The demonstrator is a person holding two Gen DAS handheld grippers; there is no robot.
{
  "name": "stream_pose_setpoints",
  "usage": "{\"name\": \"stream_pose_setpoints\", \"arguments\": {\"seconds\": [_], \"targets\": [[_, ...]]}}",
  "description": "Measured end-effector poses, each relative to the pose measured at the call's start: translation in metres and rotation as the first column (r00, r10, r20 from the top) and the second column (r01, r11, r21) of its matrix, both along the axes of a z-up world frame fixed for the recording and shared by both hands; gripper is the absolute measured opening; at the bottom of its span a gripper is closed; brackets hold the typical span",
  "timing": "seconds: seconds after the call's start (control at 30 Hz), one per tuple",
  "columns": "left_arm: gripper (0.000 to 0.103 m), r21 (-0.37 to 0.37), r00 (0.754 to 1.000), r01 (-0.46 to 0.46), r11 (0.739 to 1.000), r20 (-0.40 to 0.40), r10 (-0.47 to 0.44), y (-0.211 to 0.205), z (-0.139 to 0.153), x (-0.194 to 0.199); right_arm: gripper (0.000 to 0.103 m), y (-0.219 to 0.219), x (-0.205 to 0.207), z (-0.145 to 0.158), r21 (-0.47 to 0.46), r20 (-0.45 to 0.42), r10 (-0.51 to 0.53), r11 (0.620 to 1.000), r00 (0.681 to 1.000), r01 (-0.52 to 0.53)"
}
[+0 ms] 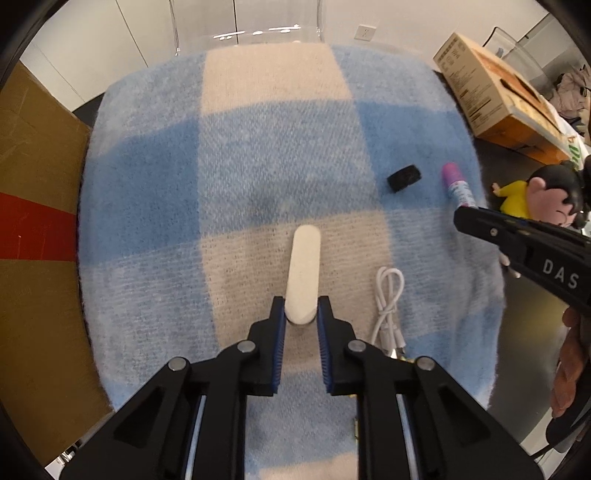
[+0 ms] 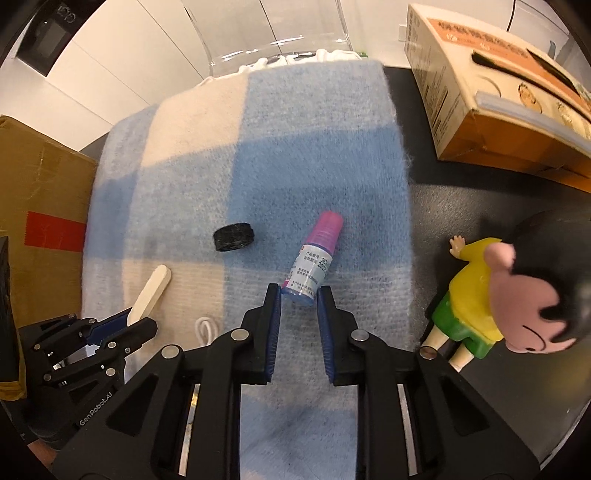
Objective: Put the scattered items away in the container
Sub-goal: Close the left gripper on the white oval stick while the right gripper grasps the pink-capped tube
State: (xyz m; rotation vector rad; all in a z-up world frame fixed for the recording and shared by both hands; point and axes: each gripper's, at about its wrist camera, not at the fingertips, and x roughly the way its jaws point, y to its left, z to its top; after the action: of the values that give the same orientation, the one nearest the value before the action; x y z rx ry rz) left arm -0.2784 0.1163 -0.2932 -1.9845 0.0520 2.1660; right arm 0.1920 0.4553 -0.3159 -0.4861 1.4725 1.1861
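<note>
A white oblong stick (image 1: 304, 266) lies on the blue-and-beige checked blanket (image 1: 258, 147), and my left gripper (image 1: 301, 306) is shut on its near end. Further right on the blanket lie a black cap (image 1: 403, 178), a pink-capped bottle (image 1: 458, 182) and a coiled white cable (image 1: 388, 299). In the right wrist view my right gripper (image 2: 299, 291) is shut on the base of the bottle (image 2: 314, 260), which lies on the blanket with its cap pointing away. The black cap (image 2: 233, 236) lies left of it. The left gripper (image 2: 136, 321) and the stick (image 2: 151, 291) show at lower left.
A brown cardboard box (image 1: 37, 221) with red tape stands against the blanket's left edge. An orange printed carton (image 2: 498, 92) sits at the back right on the dark table (image 2: 443, 206). A cartoon boy figurine (image 2: 498, 295) lies right of the blanket. A clear chair (image 2: 273, 33) stands behind.
</note>
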Motion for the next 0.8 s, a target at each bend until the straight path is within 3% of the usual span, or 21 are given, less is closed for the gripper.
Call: {"name": "stream_pose_setpoints", "arguments": {"seconds": [0.8], "targets": [[0.016,0.070,0.994,-0.009,0.997,-0.106,0.017,-0.016,0.096,0.015,0.019,-0.031,-0.027,0.092,0.101,0.035,-0.013,0.995,0.999,0.010]]}}
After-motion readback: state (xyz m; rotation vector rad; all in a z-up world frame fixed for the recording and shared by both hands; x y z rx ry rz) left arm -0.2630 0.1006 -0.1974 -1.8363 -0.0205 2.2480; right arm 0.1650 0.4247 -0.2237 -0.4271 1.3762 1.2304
